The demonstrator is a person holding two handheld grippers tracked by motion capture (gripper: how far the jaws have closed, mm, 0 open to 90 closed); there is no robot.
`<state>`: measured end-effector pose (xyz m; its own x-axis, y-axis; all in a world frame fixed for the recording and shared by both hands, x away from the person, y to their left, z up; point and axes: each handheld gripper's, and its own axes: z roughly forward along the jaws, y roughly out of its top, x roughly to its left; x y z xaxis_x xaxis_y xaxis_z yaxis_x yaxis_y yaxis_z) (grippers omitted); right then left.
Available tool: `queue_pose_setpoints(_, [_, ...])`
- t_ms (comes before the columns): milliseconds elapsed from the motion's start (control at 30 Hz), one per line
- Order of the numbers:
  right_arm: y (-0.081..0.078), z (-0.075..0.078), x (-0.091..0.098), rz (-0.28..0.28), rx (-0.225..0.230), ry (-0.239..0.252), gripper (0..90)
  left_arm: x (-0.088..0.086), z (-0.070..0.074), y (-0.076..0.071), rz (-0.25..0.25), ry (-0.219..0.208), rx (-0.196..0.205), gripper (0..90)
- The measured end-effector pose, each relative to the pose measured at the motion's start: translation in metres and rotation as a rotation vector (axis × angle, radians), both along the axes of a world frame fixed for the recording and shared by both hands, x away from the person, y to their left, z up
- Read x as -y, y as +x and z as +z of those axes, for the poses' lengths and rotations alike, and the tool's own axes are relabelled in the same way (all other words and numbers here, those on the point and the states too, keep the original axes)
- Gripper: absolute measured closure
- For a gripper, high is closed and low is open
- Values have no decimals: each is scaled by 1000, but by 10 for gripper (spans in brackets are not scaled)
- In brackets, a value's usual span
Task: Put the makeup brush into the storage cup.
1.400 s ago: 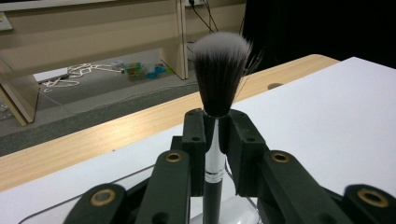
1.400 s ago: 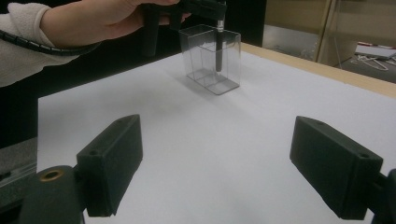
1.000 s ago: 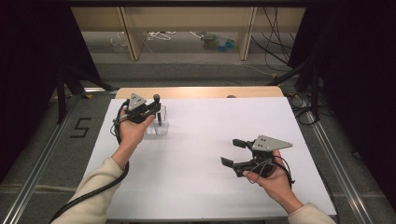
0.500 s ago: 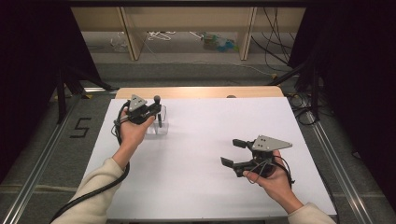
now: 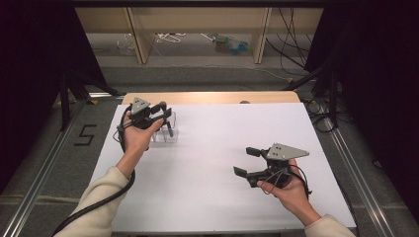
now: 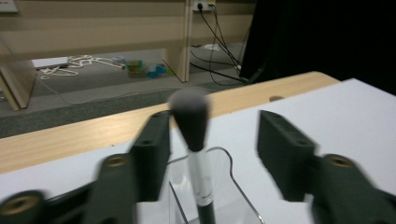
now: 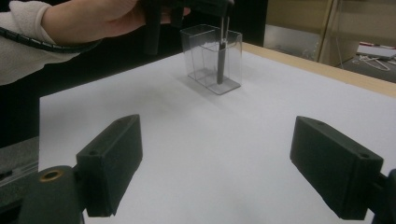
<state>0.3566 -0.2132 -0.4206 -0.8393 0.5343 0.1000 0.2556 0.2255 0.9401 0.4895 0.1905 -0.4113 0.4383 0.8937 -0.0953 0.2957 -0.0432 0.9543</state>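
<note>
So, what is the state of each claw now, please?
Left claw: open, just released the makeup brush, which stands between its jaws.
Right claw: open, empty.

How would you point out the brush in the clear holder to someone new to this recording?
On the white table, look to the far left corner, where a clear plastic holder stands under the left gripper. The makeup brush stands upright in it, between the gripper's parted jaws: fluffy dark head, white collar, dark handle.

One brush (image 6: 189, 112), one clear holder (image 7: 212, 58), two grippers.
</note>
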Motion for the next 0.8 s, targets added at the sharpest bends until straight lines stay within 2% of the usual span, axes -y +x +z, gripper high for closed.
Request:
queue_pose_setpoints(100, [1,-1,-1,3,6,17,177,0,7,-1,-4,-29,12,298])
queue_pose_setpoints(133, [0,0,0,0,-1,0,176,0,8,-1,-7,-30,17,268])
queue_pose_setpoints(200, [0,0,0,1,-1,0,174,-1,11,-2,-17,-22,20,229])
queue_pose_setpoints(300, [0,0,0,-1,-3,0,172,-1,13,-4,-20,-23,19,206])
queue_pose_setpoints(333, [0,-1,-1,2,5,18,172,-2,13,-4,-23,-25,22,202])
queue_pose_setpoints(533, [0,-1,-1,1,4,20,171,-2,17,-10,-37,-23,32,188])
queue_pose_setpoints(600, [0,0,0,-3,-3,2,171,-3,19,-11,-42,-19,38,185])
queue_pose_setpoints(633, [0,-1,-1,1,3,21,171,-2,19,-13,-45,-24,38,183])
queue_pose_setpoints(800, [1,0,0,4,8,16,171,-4,22,-16,-59,-17,60,175])
